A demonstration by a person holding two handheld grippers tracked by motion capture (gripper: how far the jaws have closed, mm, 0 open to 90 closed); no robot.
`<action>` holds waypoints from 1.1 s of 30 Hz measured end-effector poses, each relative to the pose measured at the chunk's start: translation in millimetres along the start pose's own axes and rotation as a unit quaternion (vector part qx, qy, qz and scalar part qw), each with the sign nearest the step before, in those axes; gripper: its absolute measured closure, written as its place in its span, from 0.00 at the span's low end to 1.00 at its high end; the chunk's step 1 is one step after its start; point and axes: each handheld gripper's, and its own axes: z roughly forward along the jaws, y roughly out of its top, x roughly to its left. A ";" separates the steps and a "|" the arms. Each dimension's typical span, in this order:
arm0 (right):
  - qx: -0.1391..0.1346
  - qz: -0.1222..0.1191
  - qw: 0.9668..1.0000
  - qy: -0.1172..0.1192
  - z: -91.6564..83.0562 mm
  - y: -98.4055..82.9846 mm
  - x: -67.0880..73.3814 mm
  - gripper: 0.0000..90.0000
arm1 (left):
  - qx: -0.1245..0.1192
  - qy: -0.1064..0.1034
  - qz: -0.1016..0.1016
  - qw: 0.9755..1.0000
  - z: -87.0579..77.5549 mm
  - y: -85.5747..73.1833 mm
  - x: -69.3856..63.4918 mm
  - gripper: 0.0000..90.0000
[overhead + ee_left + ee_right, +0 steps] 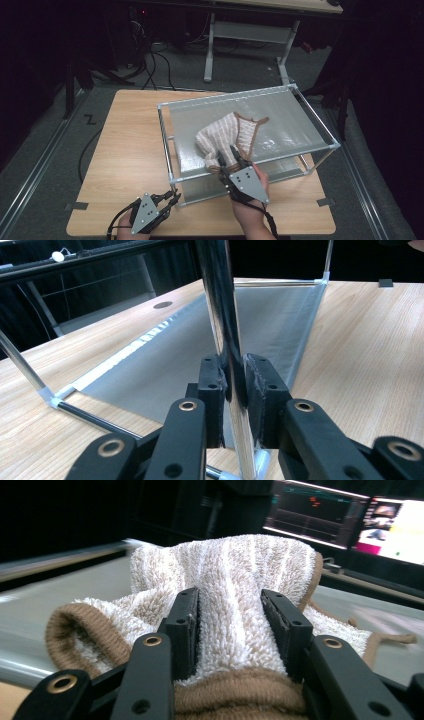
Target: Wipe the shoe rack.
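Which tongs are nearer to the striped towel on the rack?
Right. The right tongs are clamped on the striped towel; the left tongs grip the rack's corner post, apart from it.

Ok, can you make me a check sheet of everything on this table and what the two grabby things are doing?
Surface: wooden table, bare around the rack.
Job's things: striped towel with brown trim lies bunched on the rack's grey sheet; metal-tube rack stands on the table.
Clutter: nothing seen.
Grippers: left gripper has its jaws shut on the rack's corner post; right gripper has its jaws closed on a fold of the towel.
Cables: a black cable hangs off the table's left edge; more cables lie on the floor behind.
Surroundings: dark room, another desk's white legs behind, lit screens in the right gripper view.
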 end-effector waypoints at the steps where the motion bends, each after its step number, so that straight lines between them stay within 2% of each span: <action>1: 0.001 0.001 1.000 -0.011 -2.0 -2.9 -10.9 0.67 | 0.000 0.000 0.001 1.000 0.0 0.0 0.0 0.87; 7: 0.009 0.011 0.999 -0.039 -6.0 -10.0 -45.4 0.68 | 0.000 -0.001 -0.002 1.000 0.0 -0.2 0.1 0.87; 8: 0.009 0.011 0.999 -0.039 -6.0 -10.0 -45.4 0.68 | 0.000 -0.001 -0.002 1.000 0.0 -0.1 0.1 0.87; 9: 0.011 0.016 0.999 -0.042 -6.5 -11.1 -51.0 0.68 | 0.000 -0.001 -0.001 1.000 0.0 0.0 0.1 0.87; 10: 0.014 0.025 0.998 -0.050 -7.5 -13.4 -64.5 0.68 | 0.000 -0.001 -0.001 1.000 0.0 -0.1 0.2 0.87; 14: 0.022 0.048 0.997 -0.050 -8.8 -16.7 -87.2 0.69 | 0.000 -0.002 -0.003 1.000 0.0 -0.3 0.0 0.87; 15: 0.022 0.048 0.997 -0.050 -8.8 -16.7 -87.2 0.69 | 0.000 -0.002 -0.003 1.000 0.0 -0.3 0.0 0.87; 19: 0.029 0.072 0.995 -0.063 -10.3 -20.6 -114.3 0.70 | -0.001 -0.002 -0.004 1.000 0.0 -0.2 0.2 0.87; 24: 0.032 0.096 0.992 -0.079 -12.0 -25.4 -141.7 0.71 | 0.000 -0.003 -0.006 1.000 -0.1 -0.4 0.1 0.87; 26: 0.033 0.098 0.991 -0.081 -12.5 -26.2 -146.9 0.71 | -0.001 -0.004 -0.005 1.000 0.0 -0.4 0.5 0.87; 27: 0.034 0.102 0.991 -0.083 -13.1 -27.1 -152.3 0.71 | -0.011 -0.004 0.014 1.000 1.2 0.7 3.1 0.87; 29: 0.037 0.111 0.989 -0.089 -14.8 -29.1 -167.2 0.71 | -0.015 -0.007 0.018 1.000 2.1 1.0 3.7 0.87; 33: 0.040 0.120 0.987 -0.095 -16.7 -30.9 -181.4 0.71 | -0.015 -0.007 0.016 1.000 2.0 0.7 3.9 0.87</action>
